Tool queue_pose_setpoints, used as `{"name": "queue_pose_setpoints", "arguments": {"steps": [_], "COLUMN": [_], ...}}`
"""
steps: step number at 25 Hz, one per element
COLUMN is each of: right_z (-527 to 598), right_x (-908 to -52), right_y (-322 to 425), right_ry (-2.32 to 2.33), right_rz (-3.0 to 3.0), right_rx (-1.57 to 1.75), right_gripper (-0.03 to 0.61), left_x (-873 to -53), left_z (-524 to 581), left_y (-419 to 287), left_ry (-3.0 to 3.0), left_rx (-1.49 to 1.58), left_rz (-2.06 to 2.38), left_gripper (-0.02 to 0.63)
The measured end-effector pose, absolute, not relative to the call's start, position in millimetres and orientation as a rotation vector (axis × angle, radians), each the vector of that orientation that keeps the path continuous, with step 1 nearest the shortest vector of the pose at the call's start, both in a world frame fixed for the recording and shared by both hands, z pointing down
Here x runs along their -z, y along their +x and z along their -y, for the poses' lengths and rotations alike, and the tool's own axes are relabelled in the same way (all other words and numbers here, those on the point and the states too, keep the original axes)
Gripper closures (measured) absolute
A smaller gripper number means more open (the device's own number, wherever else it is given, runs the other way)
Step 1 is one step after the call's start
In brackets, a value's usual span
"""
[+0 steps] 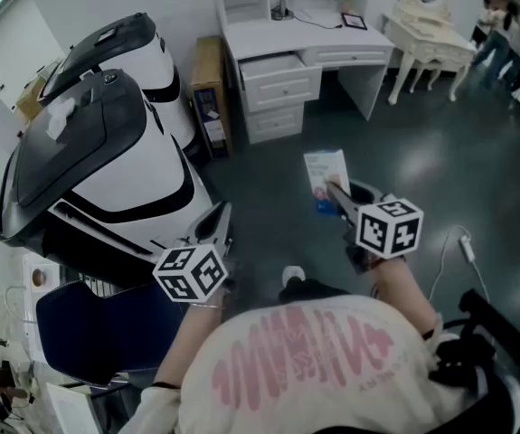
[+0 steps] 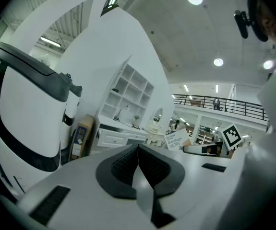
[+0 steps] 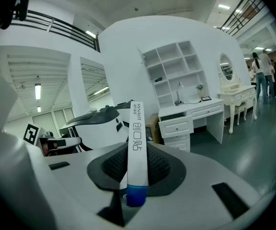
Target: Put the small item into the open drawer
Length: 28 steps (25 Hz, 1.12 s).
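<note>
Pale pink-printed shirt point(image 1: 305, 369) lowest in head view. Right gripper point(image 3: 137, 169) clamped on flat white box with blue end point(image 3: 138, 138), long axis along jaws. Left gripper point(image 2: 138, 164) closed, empty. Open top drawer of white desk point(image 1: 282, 67) straight ahead, slightly left, well apart. Judgement: carry forward first.

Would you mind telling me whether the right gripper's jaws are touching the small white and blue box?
Touching. In the right gripper view, the right gripper clamps the box edge-on, a pad against each face.
</note>
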State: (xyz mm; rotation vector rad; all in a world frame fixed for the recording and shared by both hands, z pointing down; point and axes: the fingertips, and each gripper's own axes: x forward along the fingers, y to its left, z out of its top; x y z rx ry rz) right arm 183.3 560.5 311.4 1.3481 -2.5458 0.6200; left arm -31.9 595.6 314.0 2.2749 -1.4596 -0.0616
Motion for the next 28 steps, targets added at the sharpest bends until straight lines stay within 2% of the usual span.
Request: {"name": "queue_pose_setpoints", "arguments": {"steps": [11, 19, 28], "right_z": [-556, -540, -476], "right_x": [-317, -326, -348], "right_y": [179, 182, 190], "right_ry": [1.309, 1.295, 1.285], "right_rz": [2.489, 2.525, 2.532], "right_rx": [-0.561, -0.646, -0.679], "right_gripper": [0.491, 0.488, 0.488], "left_x": [-321, -332, -341], "left_z": [-586, -577, -516], "left_y": [-41, -32, -23], "left_ry": [2.274, 2.254, 2.26], "left_rx": [0.039, 0.083, 0.087], "left_rz": [1.489, 1.464, 1.446], "left_gripper": [0.583, 0.583, 0.583]}}
